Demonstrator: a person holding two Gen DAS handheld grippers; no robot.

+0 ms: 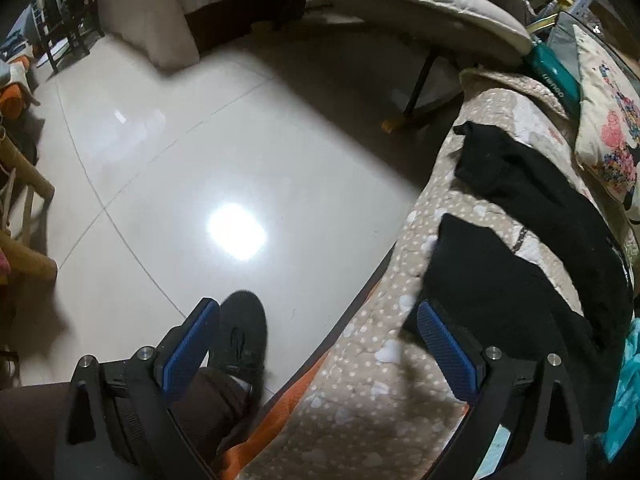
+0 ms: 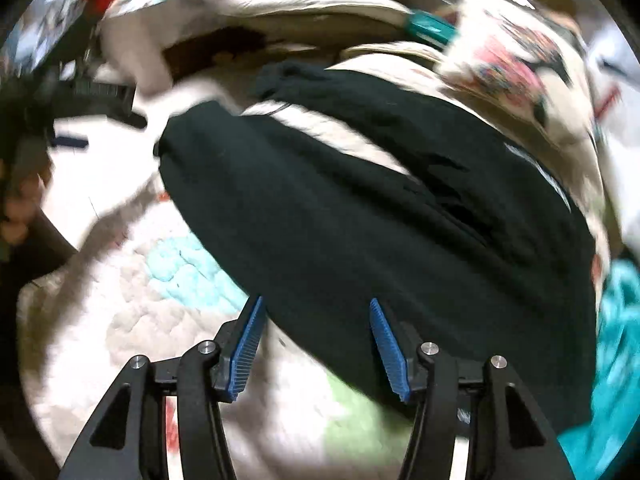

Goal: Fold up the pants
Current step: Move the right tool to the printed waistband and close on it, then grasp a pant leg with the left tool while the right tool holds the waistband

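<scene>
the black fabric pants are lying spread on the beige dotted quilt, legs fanning toward the upper left of the right wrist view, presumably laid flat for folding. the right gripper, jaws apart and empty, is hovering over their lower edge. the left gripper, jaws wide apart and empty, is hanging at the quilt's edge above the glossy tiled floor, near one leg's end.

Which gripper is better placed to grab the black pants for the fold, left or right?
Right, probably. The right gripper hangs open directly over the black pants, while the left gripper mostly faces the floor.
</scene>
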